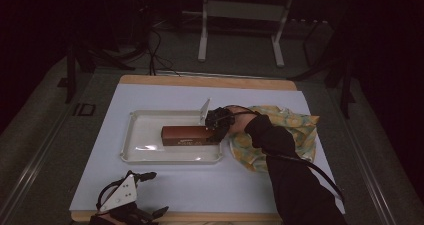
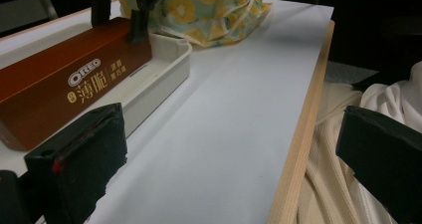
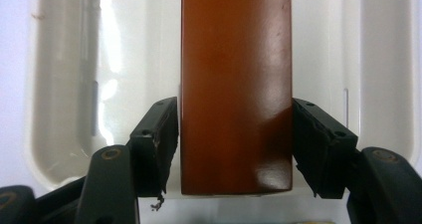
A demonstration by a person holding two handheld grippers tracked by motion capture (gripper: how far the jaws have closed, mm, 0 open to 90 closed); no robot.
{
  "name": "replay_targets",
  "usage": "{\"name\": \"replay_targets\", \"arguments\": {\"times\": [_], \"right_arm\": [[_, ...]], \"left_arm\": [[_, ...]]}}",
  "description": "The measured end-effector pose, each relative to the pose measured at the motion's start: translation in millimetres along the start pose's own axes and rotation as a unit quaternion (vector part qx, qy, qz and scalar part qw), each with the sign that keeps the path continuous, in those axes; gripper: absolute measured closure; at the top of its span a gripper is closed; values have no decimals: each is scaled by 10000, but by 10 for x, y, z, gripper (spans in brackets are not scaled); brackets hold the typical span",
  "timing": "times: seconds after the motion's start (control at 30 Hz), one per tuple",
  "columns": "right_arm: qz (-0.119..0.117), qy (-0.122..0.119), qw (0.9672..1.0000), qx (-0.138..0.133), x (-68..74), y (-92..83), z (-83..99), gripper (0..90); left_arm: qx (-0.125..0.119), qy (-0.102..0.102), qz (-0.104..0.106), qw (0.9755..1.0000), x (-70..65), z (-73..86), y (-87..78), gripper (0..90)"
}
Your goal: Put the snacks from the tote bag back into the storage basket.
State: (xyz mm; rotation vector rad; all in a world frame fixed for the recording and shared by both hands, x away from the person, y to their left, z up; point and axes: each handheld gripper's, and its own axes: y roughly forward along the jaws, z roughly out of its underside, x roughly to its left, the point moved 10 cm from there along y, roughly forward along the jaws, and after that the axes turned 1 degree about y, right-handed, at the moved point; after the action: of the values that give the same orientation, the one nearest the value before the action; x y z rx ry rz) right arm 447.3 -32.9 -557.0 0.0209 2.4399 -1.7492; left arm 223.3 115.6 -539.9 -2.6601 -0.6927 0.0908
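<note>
Right tongs straddle the near end of the brown cookie box, one jaw on each long side. Pads sit right at the box walls, a thin gap shows on both sides, so spread, not pinching. The box lies flat in the white tray, long axis along the tray, its right end at the tray's right wall. Left tongs are spread wide with nothing between them, parked at the front edge of the surface, well apart from the tray, off its front left corner. A yellow patterned cloth is bunched just beside the tray's right wall, under the person's right sleeve.
</note>
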Motion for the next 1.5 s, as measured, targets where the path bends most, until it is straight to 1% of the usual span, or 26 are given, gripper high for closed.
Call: {"name": "replay_targets", "arguments": {"times": [0.03, 0.17, 0.27, 0.37, 0.53, 0.57, 0.63, 0.7, 0.73, 0.83, 0.93, 1.03, 1.07, 1.17, 1.2, 1.23, 1.33, 1.4, 1.43, 1.47, 1.5], "right_arm": [[-14, 19, 10000, -18, 1, -20, -5, 372], [53, 65, 9999, -116, -22, -121, -30, 372], [66, 102, 9996, -245, -32, -216, -56, 373], [133, 109, 9992, -350, -44, -303, -76, 373], [243, 197, 9987, -400, -49, -412, -70, 371], [268, 211, 9986, -410, -57, -431, -68, 357], [279, 322, 9983, -393, -64, -464, -54, 338], [312, 356, 9981, -398, -72, -481, -48, 325], [364, 425, 9975, -430, -81, -534, -38, 313], [494, 472, 9962, -538, -108, -628, -34, 293], [521, 628, 9945, -662, -125, -729, -27, 273], [700, 797, 9919, -699, -180, -809, 10, 242], [800, 890, 9905, -675, -202, -833, 33, 215], [951, 1079, 9871, -705, -248, -892, 99, 183], [988, 1153, 9858, -714, -260, -907, 121, 152], [1004, 1244, 9843, -743, -275, -924, 148, 140], [1161, 1512, 9774, -919, -345, -999, 239, 127], [1262, 1731, 9716, -1007, -391, -1053, 301, 114], [1310, 1769, 9697, -1060, -409, -1079, 331, 110], [1310, 1769, 9697, -1060, -409, -1079, 331, 110], [1356, 1796, 9682, -1093, -419, -1103, 362, 110]], "left_arm": [[7, 3, 1, 10000, 0, 1, 1, 0], [24, -1, 3, 10000, -1, 5, 6, 0], [31, -2, 4, 10000, -1, 6, 7, 0], [33, -9, 6, 10000, 1, 8, 10, 0], [40, -7, 12, 10000, -1, 9, 12, 0], [46, -5, 19, 10000, -4, 11, 13, 0], [44, -14, 25, 10000, -7, 10, 15, 0], [47, -9, 25, 10000, -7, 11, 14, 0], [48, -9, 22, 10000, -5, 11, 13, 0], [49, -14, 24, 10000, -6, 11, 15, 0], [40, -6, 37, 10000, -12, 10, 15, 0], [49, 0, 40, 10000, -12, 12, 13, 0], [51, -4, 40, 10000, -12, 12, 14, 0], [60, 6, 39, 10000, -10, 13, 15, 0], [62, 7, 40, 10000, -11, 13, 14, 0], [62, 4, 38, 10000, -10, 13, 14, 0], [59, -9, 41, 10000, -11, 12, 19, 0], [57, -16, 40, 10000, -11, 11, 19, 0], [58, -18, 39, 10000, -11, 12, 19, 0], [58, -18, 39, 10000, -11, 12, 19, 0], [60, -22, 37, 10000, -9, 12, 20, 0]]}}
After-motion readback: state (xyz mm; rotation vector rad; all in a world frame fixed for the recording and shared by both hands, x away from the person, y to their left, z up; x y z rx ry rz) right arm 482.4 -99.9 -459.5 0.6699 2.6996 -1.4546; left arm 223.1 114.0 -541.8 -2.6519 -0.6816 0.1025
